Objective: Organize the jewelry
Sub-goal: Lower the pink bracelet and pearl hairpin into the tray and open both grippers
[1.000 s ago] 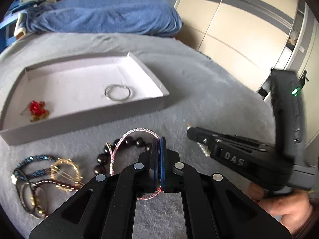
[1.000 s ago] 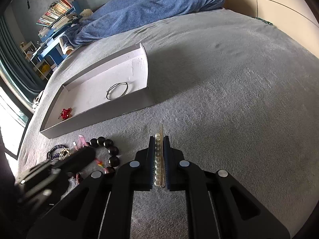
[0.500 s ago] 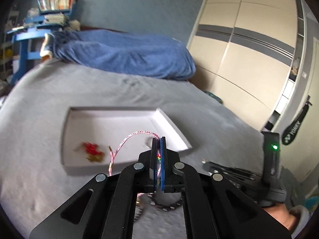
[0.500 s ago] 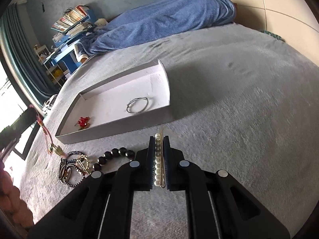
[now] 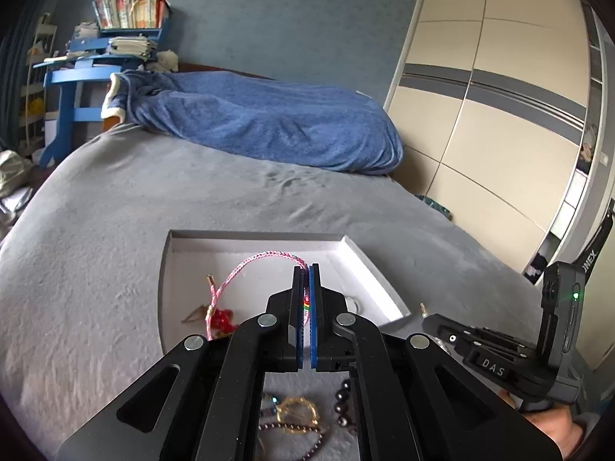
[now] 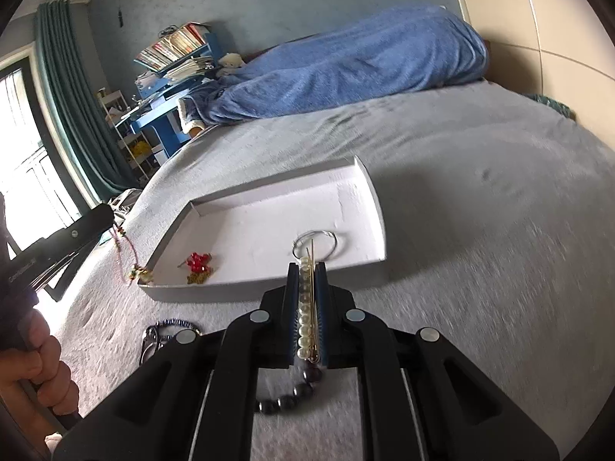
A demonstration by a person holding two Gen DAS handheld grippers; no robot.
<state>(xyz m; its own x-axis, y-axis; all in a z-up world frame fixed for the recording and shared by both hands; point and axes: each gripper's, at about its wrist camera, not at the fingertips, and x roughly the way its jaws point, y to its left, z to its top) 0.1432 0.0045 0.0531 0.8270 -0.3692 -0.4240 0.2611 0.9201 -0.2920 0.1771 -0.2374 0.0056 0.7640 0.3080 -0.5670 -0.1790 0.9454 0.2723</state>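
Note:
My left gripper (image 5: 306, 269) is shut on a pink braided cord bracelet (image 5: 246, 265) and holds it in the air over the near edge of the white tray (image 5: 357, 249). The cord loops out to the left and hangs down. My right gripper (image 6: 307, 269) is shut on a pearl hairpin (image 6: 305, 307), just short of the tray's (image 6: 369, 192) near wall. The tray holds a red bead ornament (image 6: 198, 261) and a silver ring bangle (image 6: 315, 244). The left gripper with the hanging cord (image 6: 123, 246) shows at the left of the right wrist view.
Loose jewelry lies on the grey bed before the tray: a dark bead bracelet (image 6: 292, 392), a gold bangle (image 5: 298, 411) and a blue beaded bracelet (image 6: 173, 324). A blue blanket (image 5: 261, 126) lies at the far end. A blue desk (image 5: 77, 80) and wardrobe doors (image 5: 499, 115) flank the bed.
My left gripper has lifted the pink cord bracelet off the bed and carried it up toward the tray. My right gripper, holding the pearl hairpin, has moved closer to the tray's near wall.

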